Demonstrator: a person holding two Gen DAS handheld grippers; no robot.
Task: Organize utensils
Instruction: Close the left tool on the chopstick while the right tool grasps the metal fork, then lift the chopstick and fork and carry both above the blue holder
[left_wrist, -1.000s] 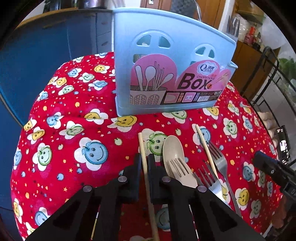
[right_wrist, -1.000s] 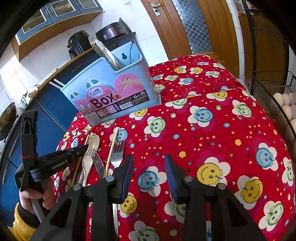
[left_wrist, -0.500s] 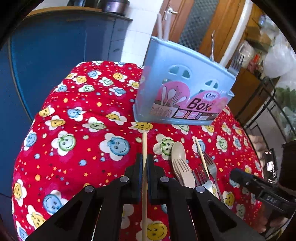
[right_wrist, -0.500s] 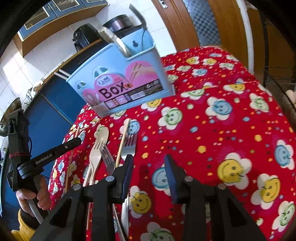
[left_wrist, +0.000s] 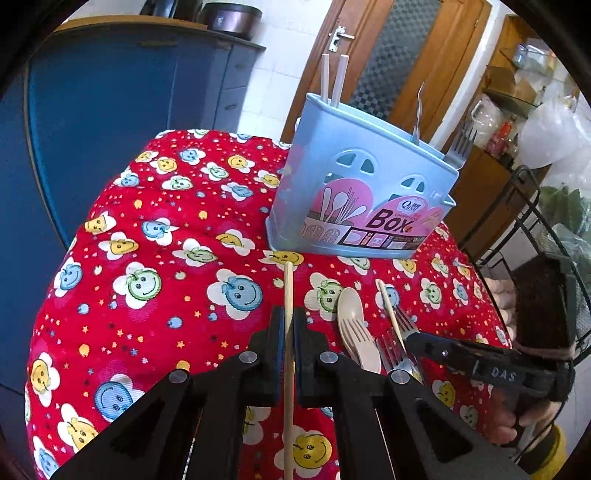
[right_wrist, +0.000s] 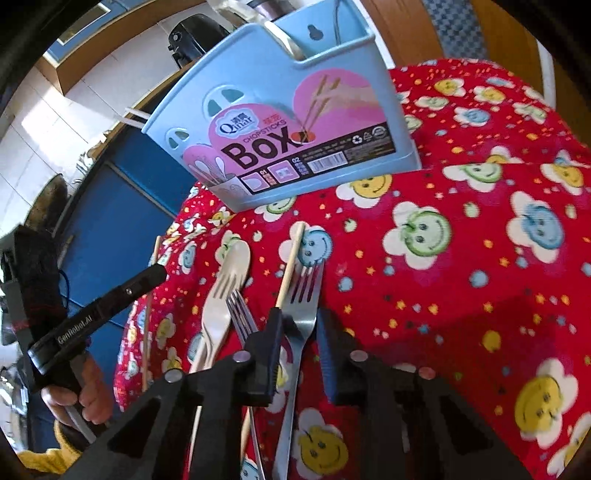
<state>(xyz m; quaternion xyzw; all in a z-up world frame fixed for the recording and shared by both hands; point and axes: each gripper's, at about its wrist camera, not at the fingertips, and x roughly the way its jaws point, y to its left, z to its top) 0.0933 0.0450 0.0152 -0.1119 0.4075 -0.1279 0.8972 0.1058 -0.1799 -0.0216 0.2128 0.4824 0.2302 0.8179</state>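
My left gripper is shut on a wooden chopstick and holds it above the red cloth, tip toward the blue utensil box. On the cloth lie a beige spoon, a beige fork, a second chopstick and two steel forks. My right gripper is open with its jaws on either side of a steel fork. The second chopstick, the beige fork, the other steel fork and the box show there too.
The box holds white chopsticks and a fork. A blue cabinet stands to the left, a wooden door behind, and a black wire rack at the table's right edge.
My left gripper has lifted the chopstick off the cloth and drawn back from the box. My right gripper has moved left and forward over the steel fork.
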